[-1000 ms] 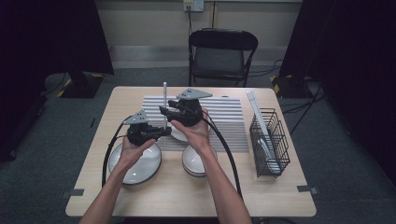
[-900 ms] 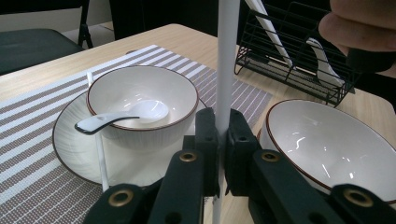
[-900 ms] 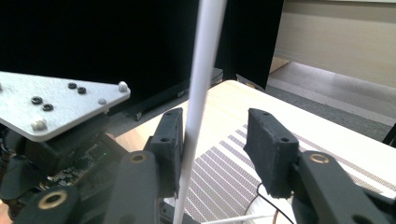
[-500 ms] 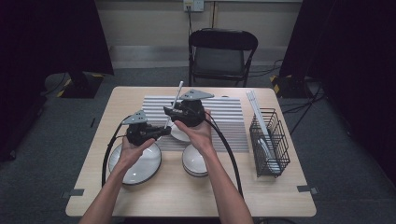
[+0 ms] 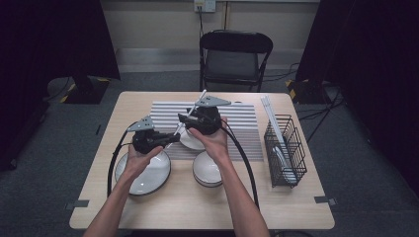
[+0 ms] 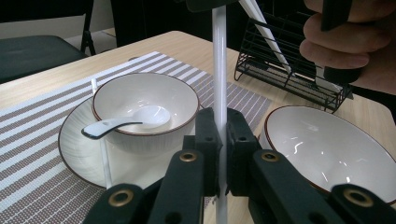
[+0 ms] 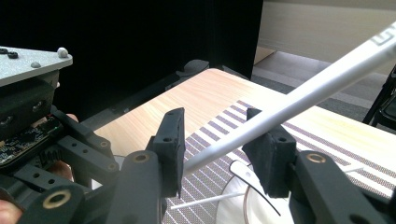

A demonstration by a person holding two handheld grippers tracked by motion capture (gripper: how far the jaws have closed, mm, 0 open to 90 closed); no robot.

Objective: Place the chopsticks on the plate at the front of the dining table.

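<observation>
My left gripper (image 5: 170, 139) (image 6: 219, 135) is shut on a white chopstick (image 6: 218, 70), which rises between its pads and leans up to the right in the high view (image 5: 202, 95). My right gripper (image 5: 185, 118) (image 7: 219, 140) straddles the same chopstick (image 7: 280, 112) higher up. Its jaws have just been opening, and the stick rests against one pad with a gap at the other. Both grippers hover over a red-rimmed bowl (image 6: 144, 105) holding a white spoon (image 6: 126, 122). This bowl sits on a plate (image 6: 79, 149), with a second chopstick (image 6: 103, 154) lying on it.
A striped mat (image 5: 237, 118) covers the table's middle. An empty bowl (image 5: 207, 170) and a wide plate (image 5: 143, 173) lie nearer the front edge. A black wire rack (image 5: 286, 153) with chopsticks stands at the right. A folding chair (image 5: 234, 59) is behind the table.
The chopstick has tipped from nearly upright to leaning toward the right and back. The right gripper shifted slightly with it. The left gripper stayed put.
</observation>
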